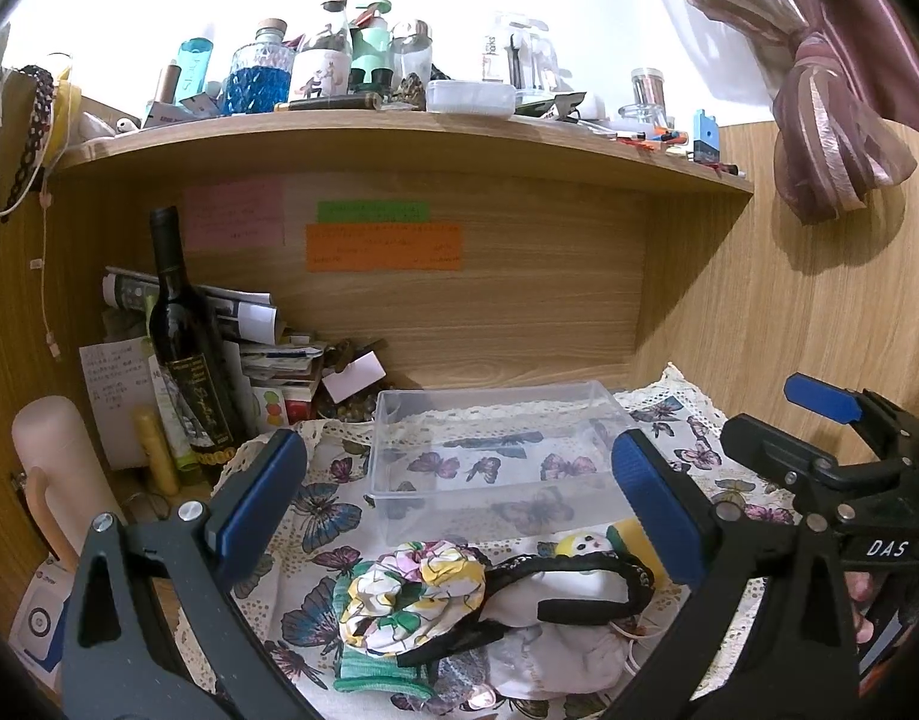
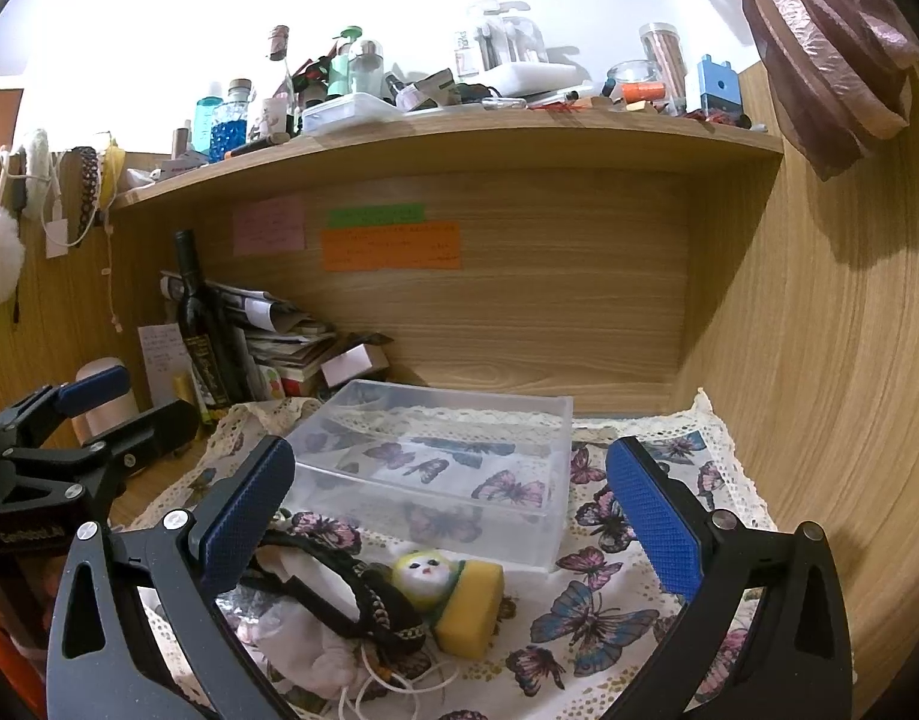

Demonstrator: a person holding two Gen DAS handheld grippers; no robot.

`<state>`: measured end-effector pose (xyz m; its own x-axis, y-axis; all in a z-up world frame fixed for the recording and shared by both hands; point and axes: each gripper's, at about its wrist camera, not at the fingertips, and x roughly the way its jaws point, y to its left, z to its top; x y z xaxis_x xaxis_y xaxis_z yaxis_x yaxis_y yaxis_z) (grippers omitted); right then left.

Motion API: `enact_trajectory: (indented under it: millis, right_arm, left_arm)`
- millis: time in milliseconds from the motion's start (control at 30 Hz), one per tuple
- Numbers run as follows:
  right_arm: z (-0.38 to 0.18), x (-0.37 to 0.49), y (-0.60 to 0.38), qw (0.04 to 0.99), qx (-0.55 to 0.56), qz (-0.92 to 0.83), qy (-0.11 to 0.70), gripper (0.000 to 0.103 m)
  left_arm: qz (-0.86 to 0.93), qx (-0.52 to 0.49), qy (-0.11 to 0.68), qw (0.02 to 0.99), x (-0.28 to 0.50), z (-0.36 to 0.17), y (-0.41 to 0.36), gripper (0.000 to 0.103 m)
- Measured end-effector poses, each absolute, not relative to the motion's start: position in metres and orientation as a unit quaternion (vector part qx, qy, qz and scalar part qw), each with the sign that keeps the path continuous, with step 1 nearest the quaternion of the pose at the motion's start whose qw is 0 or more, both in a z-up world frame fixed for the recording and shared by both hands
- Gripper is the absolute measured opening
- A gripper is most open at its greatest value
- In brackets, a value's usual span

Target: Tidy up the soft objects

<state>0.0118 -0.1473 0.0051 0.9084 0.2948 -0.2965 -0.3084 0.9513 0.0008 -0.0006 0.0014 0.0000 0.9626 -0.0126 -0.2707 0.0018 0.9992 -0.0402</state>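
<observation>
A pile of soft things lies on the butterfly cloth (image 1: 315,516): a floral scrunchie (image 1: 417,594), a green knit band (image 1: 381,669), a black headband (image 1: 579,582), white cloth (image 1: 555,648) and a yellow sponge doll (image 2: 453,594). An empty clear plastic box (image 1: 489,444) stands behind them; it also shows in the right wrist view (image 2: 435,468). My left gripper (image 1: 459,504) is open above the pile. My right gripper (image 2: 447,516) is open over the doll and headband (image 2: 351,588).
A dark wine bottle (image 1: 186,348), stacked papers (image 1: 261,330) and a pink bottle (image 1: 57,468) crowd the left side. A wooden shelf (image 1: 399,138) full of bottles hangs above. A wooden wall (image 2: 819,360) closes the right side. A curtain (image 1: 837,90) hangs top right.
</observation>
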Motion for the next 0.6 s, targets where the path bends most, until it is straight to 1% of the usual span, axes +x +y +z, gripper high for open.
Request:
enact_trajectory:
  millis: [600]
  right_arm:
    - [0.0056, 0.0102, -0.1441, 0.976, -0.021, 0.16, 0.147, 0.103]
  left_arm:
    - [-0.005, -0.022, 0.133, 0.991, -0.0022, -0.0007, 0.005, 0.103]
